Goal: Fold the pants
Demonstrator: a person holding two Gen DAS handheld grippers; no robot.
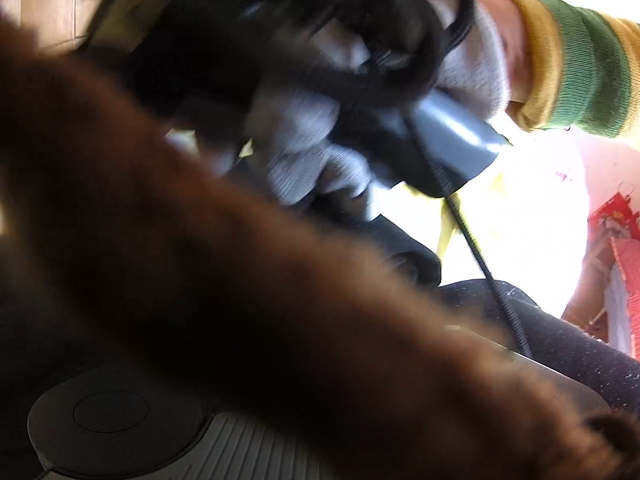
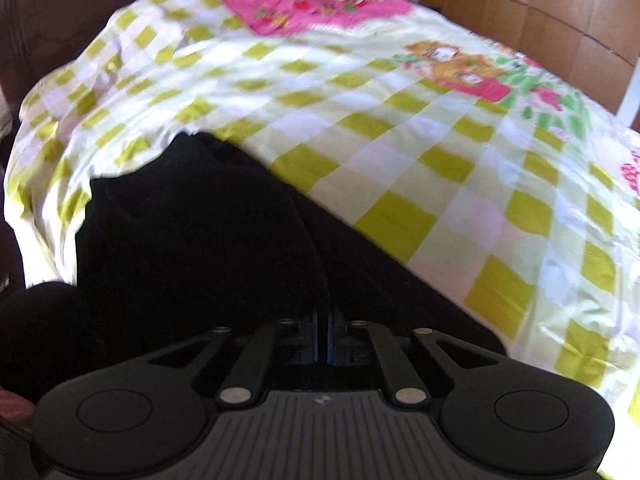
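A bed [image 2: 460, 152] under a yellow-green checked sheet with cartoon prints fills most of the right wrist view, and the black pants [image 2: 208, 240] lie on it across the lower left and centre of that frame. At the bottom centre the right claw [image 2: 323, 320] has its fingers drawn together on a fold of the pants. The left wrist view is blurred, with dark brown fabric [image 1: 248, 300] sweeping across it and hiding the left claw, so I cannot tell how it stands, while a gloved hand [image 1: 316, 160] in a green and yellow cuff [image 1: 576, 68] grips a device at upper centre.
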